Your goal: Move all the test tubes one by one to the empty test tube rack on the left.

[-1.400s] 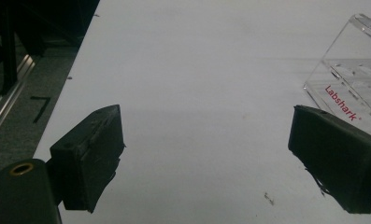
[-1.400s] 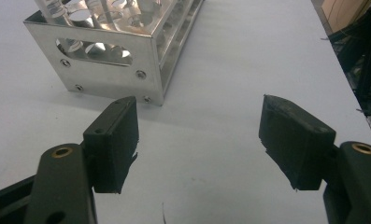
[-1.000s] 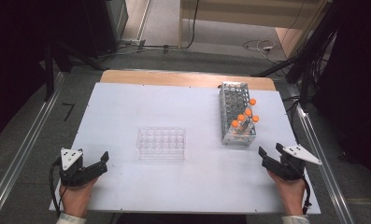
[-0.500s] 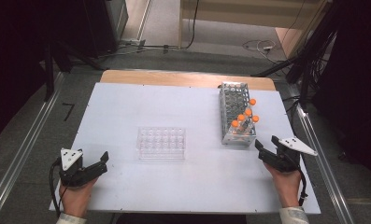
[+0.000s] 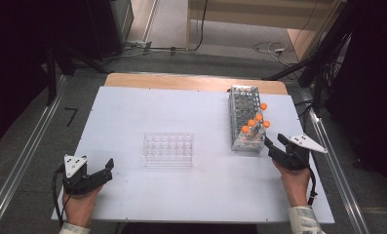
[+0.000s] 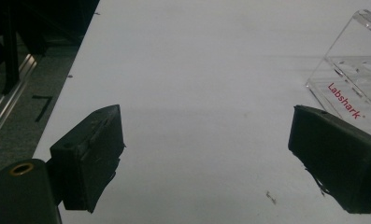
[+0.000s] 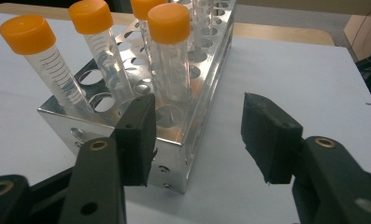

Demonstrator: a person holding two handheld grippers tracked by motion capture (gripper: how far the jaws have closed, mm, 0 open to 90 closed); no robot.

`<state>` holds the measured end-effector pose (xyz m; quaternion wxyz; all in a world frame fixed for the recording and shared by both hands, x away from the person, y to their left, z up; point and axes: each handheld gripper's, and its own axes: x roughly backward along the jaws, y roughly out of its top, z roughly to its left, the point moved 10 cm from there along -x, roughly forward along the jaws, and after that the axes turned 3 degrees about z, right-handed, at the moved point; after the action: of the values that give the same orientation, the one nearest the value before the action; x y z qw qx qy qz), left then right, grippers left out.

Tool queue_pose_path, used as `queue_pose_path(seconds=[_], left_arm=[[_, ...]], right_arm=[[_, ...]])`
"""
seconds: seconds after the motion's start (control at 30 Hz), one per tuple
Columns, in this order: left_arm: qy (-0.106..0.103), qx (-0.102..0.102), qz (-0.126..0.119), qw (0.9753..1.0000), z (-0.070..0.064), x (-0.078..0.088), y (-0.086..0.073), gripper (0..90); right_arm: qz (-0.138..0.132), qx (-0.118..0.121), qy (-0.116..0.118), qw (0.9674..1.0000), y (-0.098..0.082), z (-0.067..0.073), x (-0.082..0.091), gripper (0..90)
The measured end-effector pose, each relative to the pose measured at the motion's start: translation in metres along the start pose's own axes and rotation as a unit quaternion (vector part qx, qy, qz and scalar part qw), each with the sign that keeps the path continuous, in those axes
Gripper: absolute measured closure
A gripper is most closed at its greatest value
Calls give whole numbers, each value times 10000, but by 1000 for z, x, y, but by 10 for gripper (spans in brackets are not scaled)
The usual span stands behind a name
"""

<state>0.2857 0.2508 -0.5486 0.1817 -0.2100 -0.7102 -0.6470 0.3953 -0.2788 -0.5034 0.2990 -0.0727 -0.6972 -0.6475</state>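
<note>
The right gripper (image 7: 197, 135) stands with its jaws apart and nothing between them, poised at the near corner of the metal rack (image 7: 192, 135); in the high view this right gripper (image 5: 275, 145) sits just beside the rack's (image 5: 243, 117) near end, at the right side of the white table (image 5: 147, 105). Four orange-capped tubes (image 7: 171, 56) lean in the rack's near holes, and the closest of them rises just above and ahead of the jaws, slightly toward the left jaw. The step in hand looks like the approach to pick a tube: the jaws are level with the rack's wall, not yet around any tube. The next move, as I judge it, calls for raising the gripper above the rack's rim, bringing the jaws to either side of the nearest tube below its cap, closing, and lifting along the tube's lean so that it does not bind in its hole or knock its neighbours. The left gripper (image 5: 96, 176) rests at the table's near left corner, its jaws wide and holding nothing, with the clear plastic rack (image 5: 168, 149) well ahead of it at mid-table; that rack (image 6: 356, 79), marked Labshark, seems the likely place for the tube.
</note>
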Motion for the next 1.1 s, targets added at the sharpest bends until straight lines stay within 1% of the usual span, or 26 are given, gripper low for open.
queue_pose_path(seconds=[0.17,0.23,0.4,0.5,0.63,0.73,0.83,0.93,1.1], left_arm=[[-6,6,2,10000,0,0,0,106],[-6,6,2,10000,1,0,0,106],[-13,5,5,10000,0,0,0,106],[-14,6,5,10000,0,0,0,106],[-15,3,3,10000,1,0,0,106],[-14,0,3,10000,1,0,0,106],[-5,8,6,10000,1,0,0,106],[-2,6,9,10000,1,0,0,106],[-8,8,7,10000,1,0,0,106]], right_arm=[[-30,83,15,10000,4,3,-5,484],[-62,114,42,9999,8,5,-9,514],[-71,161,40,9998,12,9,-15,545],[-62,196,1,9998,13,9,-18,569],[-113,203,13,9997,17,9,-21,608],[-85,188,15,9998,18,10,-24,618],[-82,229,9,9997,18,10,-27,635],[-62,198,27,9998,18,10,-29,666],[-22,179,47,9998,16,10,-32,674]])
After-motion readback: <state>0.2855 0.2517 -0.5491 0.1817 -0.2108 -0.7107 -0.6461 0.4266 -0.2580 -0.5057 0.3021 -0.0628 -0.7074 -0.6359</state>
